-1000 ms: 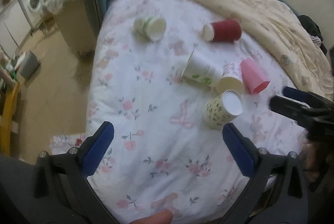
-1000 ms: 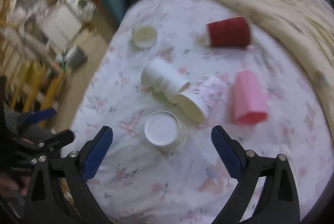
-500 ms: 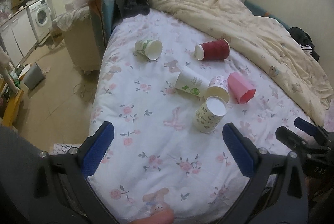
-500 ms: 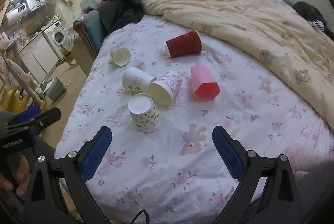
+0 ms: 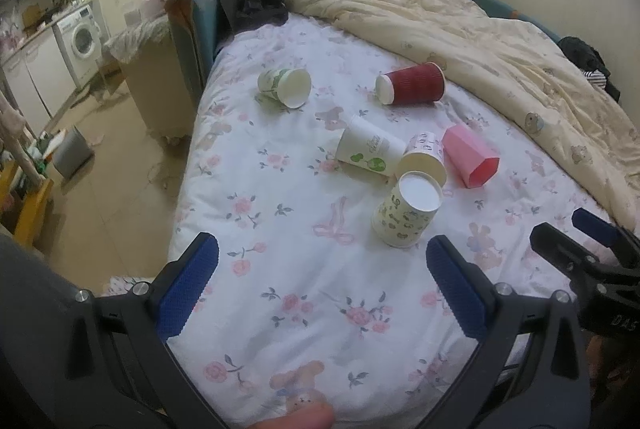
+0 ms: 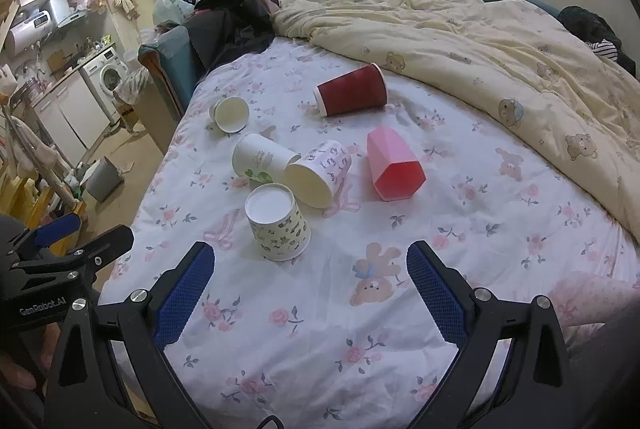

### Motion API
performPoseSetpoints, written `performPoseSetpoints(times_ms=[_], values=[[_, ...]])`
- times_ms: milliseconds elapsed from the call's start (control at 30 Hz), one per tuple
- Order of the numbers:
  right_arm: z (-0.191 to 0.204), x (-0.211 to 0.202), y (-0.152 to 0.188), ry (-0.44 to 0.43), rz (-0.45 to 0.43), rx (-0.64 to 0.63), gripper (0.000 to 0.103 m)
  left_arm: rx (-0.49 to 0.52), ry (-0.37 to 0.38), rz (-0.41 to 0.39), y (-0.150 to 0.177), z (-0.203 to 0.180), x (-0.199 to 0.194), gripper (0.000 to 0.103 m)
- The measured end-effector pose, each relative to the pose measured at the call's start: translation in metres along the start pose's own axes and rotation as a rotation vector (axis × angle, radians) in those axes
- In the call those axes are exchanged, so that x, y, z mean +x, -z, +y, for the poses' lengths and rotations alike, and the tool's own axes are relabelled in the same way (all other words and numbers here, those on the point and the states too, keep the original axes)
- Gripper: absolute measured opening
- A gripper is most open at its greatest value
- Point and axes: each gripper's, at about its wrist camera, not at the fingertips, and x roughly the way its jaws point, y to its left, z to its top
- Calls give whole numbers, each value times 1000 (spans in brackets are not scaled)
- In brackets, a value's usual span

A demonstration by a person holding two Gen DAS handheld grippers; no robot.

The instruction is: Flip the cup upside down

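Note:
Several paper cups sit on a floral bed sheet (image 5: 280,229). A leaf-patterned cup (image 5: 406,213) (image 6: 278,225) stands upside down, base up. Behind it lie on their sides a pink-print cup (image 5: 424,159) (image 6: 318,173), a white cup with green dots (image 5: 368,151) (image 6: 260,159), a pink faceted cup (image 5: 472,155) (image 6: 394,165), a dark red cup (image 5: 412,83) (image 6: 352,95) and a green-print cup (image 5: 285,87) (image 6: 230,114). My left gripper (image 5: 320,281) is open and empty, short of the patterned cup. My right gripper (image 6: 310,281) is open and empty, also short of it.
A cream duvet (image 6: 500,41) is bunched along the far and right side of the bed. Dark clothes (image 6: 232,17) lie on a teal headboard at the back left. The bed's left edge drops to the floor with a grey bin (image 6: 102,179).
Both grippers have pulled back and up from the cups, so the whole bed shows. The cups have not moved.

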Motion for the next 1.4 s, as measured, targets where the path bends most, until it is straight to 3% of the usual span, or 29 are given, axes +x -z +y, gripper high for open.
performPoseSetpoints(times_ms=[1400], values=[[-1,1,2,-9,11,12,99,-14,12,26,2,-1,4,102]])
